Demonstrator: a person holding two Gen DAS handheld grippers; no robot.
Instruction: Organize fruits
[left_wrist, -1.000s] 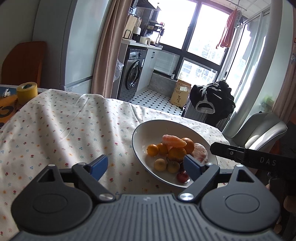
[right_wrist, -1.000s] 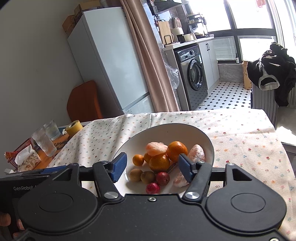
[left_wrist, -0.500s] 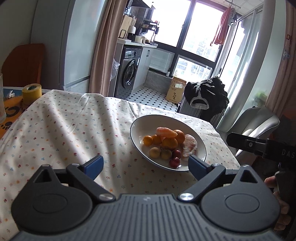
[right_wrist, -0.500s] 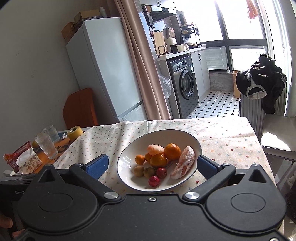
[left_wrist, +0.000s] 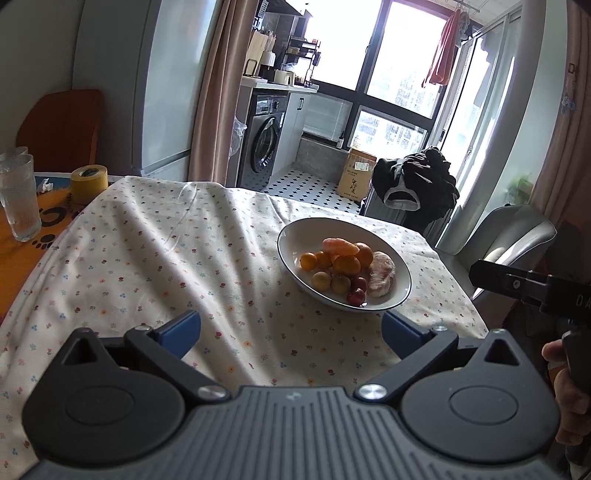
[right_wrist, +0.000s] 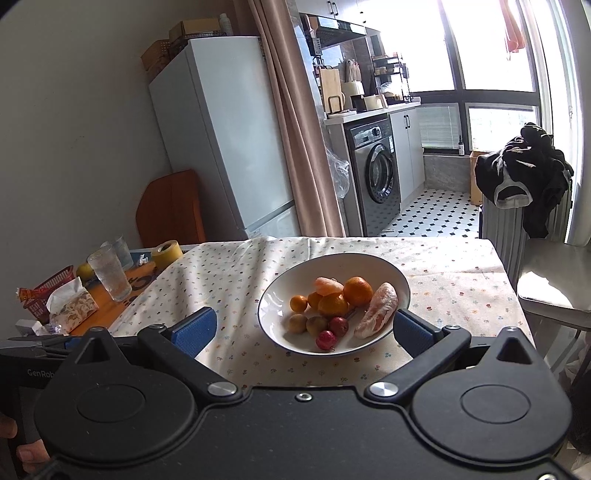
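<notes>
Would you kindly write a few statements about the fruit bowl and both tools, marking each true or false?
1. The white bowl holds all the fruit. True.
2. The left tool grips an orange. False: it is open and holds nothing.
3. Two small red fruits lie at the near side of the bowl. True.
4. The right tool is shut. False: it is wide open.
5. A yellow tape roll sits beyond the tablecloth. True.
</notes>
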